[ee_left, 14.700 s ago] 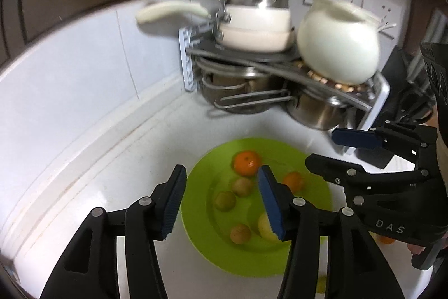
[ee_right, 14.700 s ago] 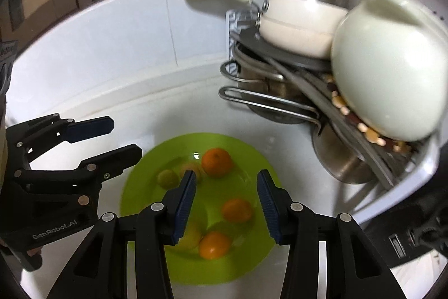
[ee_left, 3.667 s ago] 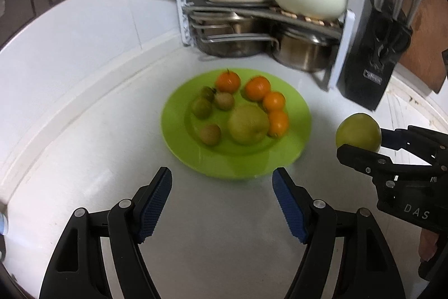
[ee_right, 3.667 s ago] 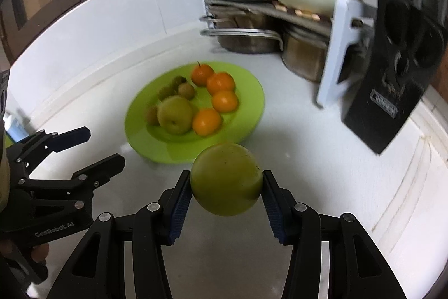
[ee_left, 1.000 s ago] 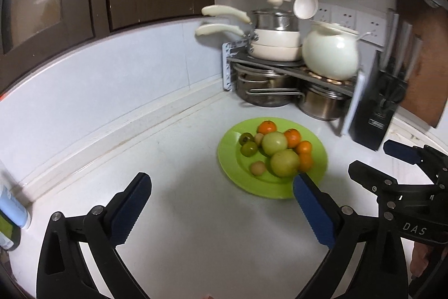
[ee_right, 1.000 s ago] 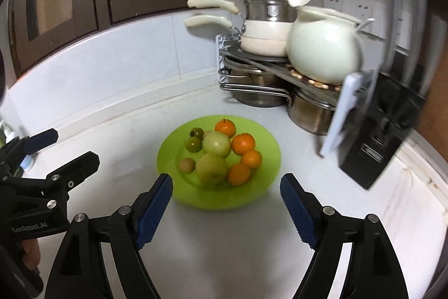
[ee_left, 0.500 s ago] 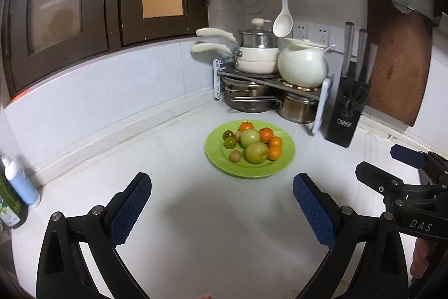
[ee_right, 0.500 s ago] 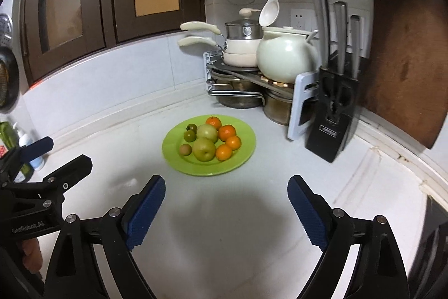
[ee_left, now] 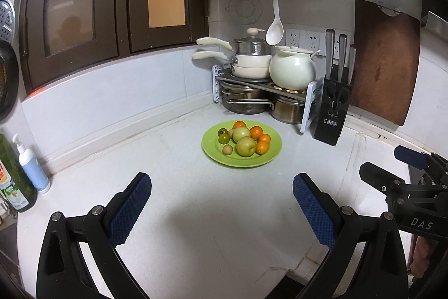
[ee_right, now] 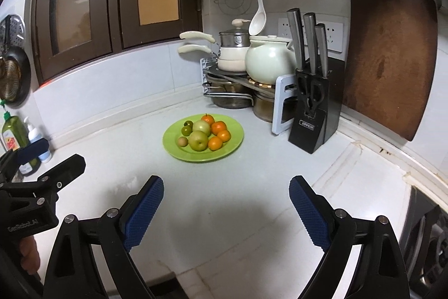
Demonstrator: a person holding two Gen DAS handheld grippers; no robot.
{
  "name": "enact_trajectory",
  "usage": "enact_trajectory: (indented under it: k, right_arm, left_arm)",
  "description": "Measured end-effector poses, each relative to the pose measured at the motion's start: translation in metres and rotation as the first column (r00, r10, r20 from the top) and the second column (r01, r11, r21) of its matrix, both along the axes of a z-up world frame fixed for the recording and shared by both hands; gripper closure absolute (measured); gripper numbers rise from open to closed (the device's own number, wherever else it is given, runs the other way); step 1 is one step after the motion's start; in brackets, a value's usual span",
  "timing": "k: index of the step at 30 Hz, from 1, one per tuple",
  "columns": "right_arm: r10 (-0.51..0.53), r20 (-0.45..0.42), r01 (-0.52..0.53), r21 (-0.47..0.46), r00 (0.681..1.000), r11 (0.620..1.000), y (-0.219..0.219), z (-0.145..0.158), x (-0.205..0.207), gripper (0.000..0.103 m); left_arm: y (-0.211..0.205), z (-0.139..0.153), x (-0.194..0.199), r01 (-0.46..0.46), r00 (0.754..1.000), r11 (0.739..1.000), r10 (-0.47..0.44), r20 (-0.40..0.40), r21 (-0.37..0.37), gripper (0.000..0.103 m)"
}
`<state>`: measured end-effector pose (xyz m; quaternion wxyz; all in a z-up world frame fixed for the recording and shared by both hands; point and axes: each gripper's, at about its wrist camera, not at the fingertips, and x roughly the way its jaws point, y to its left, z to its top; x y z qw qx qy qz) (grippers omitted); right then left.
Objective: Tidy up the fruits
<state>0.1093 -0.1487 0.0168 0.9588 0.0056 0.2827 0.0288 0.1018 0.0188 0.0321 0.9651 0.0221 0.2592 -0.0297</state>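
Green plate [ee_left: 273,156] sits just above the middle of the left wrist view, small and distant on the white counter [ee_left: 196,215], heaped with two pale green fruits [ee_left: 245,146], four oranges [ee_left: 256,132] and several small green and brown fruits [ee_left: 223,138]. A second ago the plate filled far more of this frame, so the view has backed well away from it. With no loose fruit visible on the counter, the sorting looks finished. The left gripper [ee_left: 221,208] hangs at the bottom of the frame, its blue pads [ee_left: 130,208] spread wide with nothing between them and only bare counter beneath.

In the right wrist view the plate [ee_right: 233,145] lies just left of centre, likewise smaller than a second ago, beside the knife block [ee_right: 310,114] and the pot rack [ee_right: 238,80]. The right gripper [ee_right: 226,210] fills the lower frame; its jaws have just been opening and stand wide, empty, touching nothing. The left gripper shows at the left edge.
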Motion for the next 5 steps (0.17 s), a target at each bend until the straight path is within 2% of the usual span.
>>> enact_trajectory:
  k: [5]
  right_arm:
    - [0.001,0.008,-0.001,-0.007,1.0,1.0,-0.0028,0.0017,-0.01,0.011]
  left_arm:
    - [-0.0038,0.001,-0.0096,-0.01,1.0,1.0,0.01,0.005,-0.001,0.0]
